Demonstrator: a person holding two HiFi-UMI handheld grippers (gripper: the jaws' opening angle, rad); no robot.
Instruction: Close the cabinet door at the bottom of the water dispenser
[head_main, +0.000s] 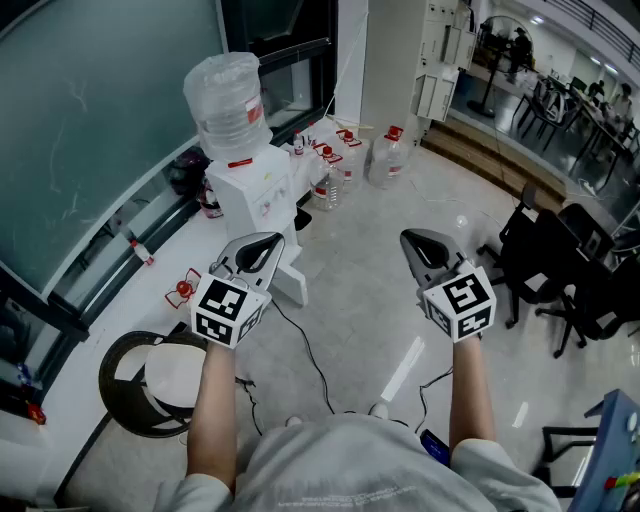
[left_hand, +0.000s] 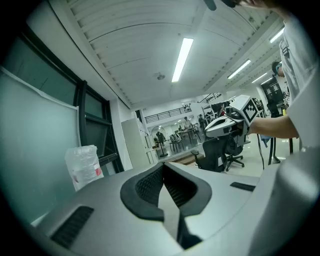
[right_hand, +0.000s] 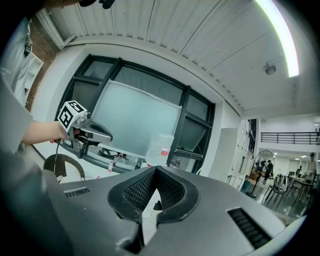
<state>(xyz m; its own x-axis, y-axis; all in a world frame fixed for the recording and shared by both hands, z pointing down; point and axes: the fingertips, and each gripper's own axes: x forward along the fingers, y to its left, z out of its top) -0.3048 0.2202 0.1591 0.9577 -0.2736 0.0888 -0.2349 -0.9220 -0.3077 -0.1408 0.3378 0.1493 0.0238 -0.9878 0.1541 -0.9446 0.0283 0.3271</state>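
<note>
Head view: holding the left gripper (head_main: 268, 242) in front of the water dispenser (head_main: 258, 195) standing on the floor (head_main: 380, 300) by the glass wall (head_main: 90, 120), right gripper (head_main: 413, 240) well apart; left gripper view: pressing jaws together on nothing; right gripper view: likewise pinching jaws closed, empty.

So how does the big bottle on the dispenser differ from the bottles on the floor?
The big bottle sits atop the dispenser; the floor bottles stand on the floor. The big bottle is larger than the floor bottles. Floor bottles have red caps on top; the big bottle's top is bare. Both are clear plastic.
</note>
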